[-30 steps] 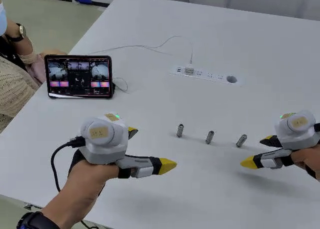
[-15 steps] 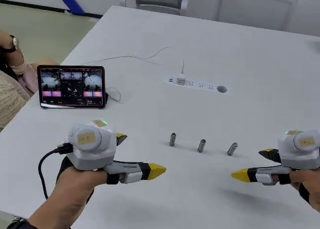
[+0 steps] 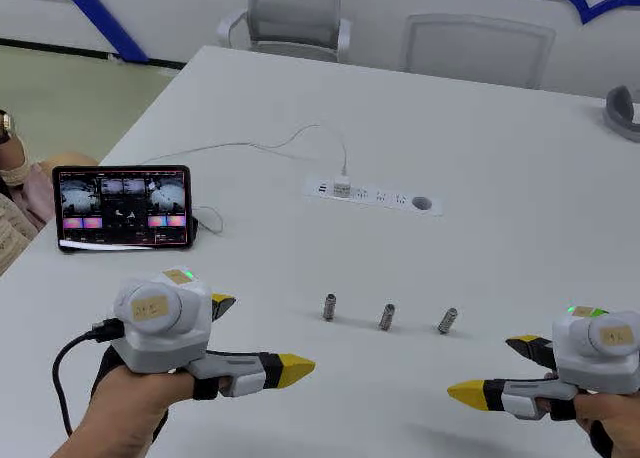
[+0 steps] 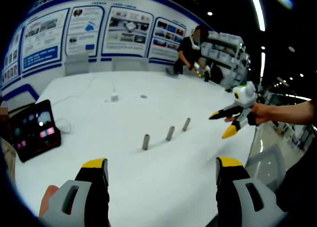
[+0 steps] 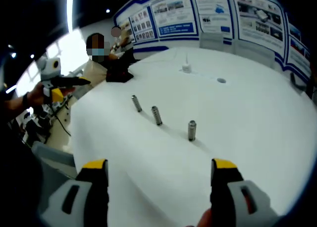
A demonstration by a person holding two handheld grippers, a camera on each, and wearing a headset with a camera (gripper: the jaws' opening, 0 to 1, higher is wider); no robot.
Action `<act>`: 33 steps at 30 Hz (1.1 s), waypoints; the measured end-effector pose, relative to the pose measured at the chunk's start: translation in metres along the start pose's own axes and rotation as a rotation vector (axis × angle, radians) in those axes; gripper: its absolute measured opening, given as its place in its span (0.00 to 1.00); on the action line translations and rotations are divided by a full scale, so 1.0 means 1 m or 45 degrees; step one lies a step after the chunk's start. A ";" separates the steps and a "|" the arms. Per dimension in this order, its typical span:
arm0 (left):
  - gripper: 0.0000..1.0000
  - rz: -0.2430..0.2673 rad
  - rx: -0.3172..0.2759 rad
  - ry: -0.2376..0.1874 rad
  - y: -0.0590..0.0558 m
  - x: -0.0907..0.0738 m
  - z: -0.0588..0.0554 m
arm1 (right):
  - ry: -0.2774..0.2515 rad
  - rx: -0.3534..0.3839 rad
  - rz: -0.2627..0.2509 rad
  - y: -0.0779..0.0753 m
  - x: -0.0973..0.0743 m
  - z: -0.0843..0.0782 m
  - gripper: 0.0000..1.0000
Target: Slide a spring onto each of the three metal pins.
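Head view: white table (image 3: pixel 480 128), tablet (image 3: pixel 124 206) at its left edge. Left tool (image 3: pixel 258 334) and right tool (image 3: pixel 492 366) both wide, empty, flanking the three pins (image 3: pixel 387 317) in a row mid-table. Since a second ago mostly the camera lifted; pins unmoved. Each seems to carry a spring, so likely done

table (image 3: pixel 480 108): white, broad | chairs (image 3: pixel 290 13): two grey, at far edge | wall (image 3: pixel 180 3): white, blue stripe | posters (image 4: pixel 119 31): blue-framed row on wall behind table | floor (image 3: pixel 70 88): pale green | ceiling lights (image 4: pixel 255 9): bright long strips
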State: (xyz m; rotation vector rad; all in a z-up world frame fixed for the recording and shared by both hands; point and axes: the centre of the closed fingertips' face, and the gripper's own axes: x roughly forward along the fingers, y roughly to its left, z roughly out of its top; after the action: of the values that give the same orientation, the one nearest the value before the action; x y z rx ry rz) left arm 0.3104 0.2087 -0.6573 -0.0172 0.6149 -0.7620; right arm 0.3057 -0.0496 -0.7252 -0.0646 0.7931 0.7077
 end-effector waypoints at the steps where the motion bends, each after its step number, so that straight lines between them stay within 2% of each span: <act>1: 0.91 0.001 0.001 -0.001 0.000 0.000 0.000 | -0.008 0.009 0.000 0.001 -0.001 0.000 0.87; 10: 0.92 -0.003 0.014 -0.002 0.002 0.002 0.000 | -0.065 0.058 -0.013 0.013 -0.012 -0.006 0.87; 19: 0.94 -0.012 0.006 -0.027 0.003 0.005 0.002 | -0.133 0.094 -0.032 0.020 -0.024 -0.006 0.87; 27: 0.92 -0.029 -0.023 -0.035 0.002 0.008 0.002 | -0.146 0.111 -0.037 0.024 -0.029 -0.010 0.88; 33: 0.90 -0.045 -0.003 0.000 0.000 0.014 -0.007 | -0.153 0.132 -0.052 0.026 -0.033 -0.014 0.88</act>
State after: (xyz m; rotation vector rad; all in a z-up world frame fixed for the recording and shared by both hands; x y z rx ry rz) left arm 0.3144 0.2013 -0.6698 -0.0303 0.6167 -0.7954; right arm 0.2651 -0.0518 -0.7076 0.0550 0.7104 0.6250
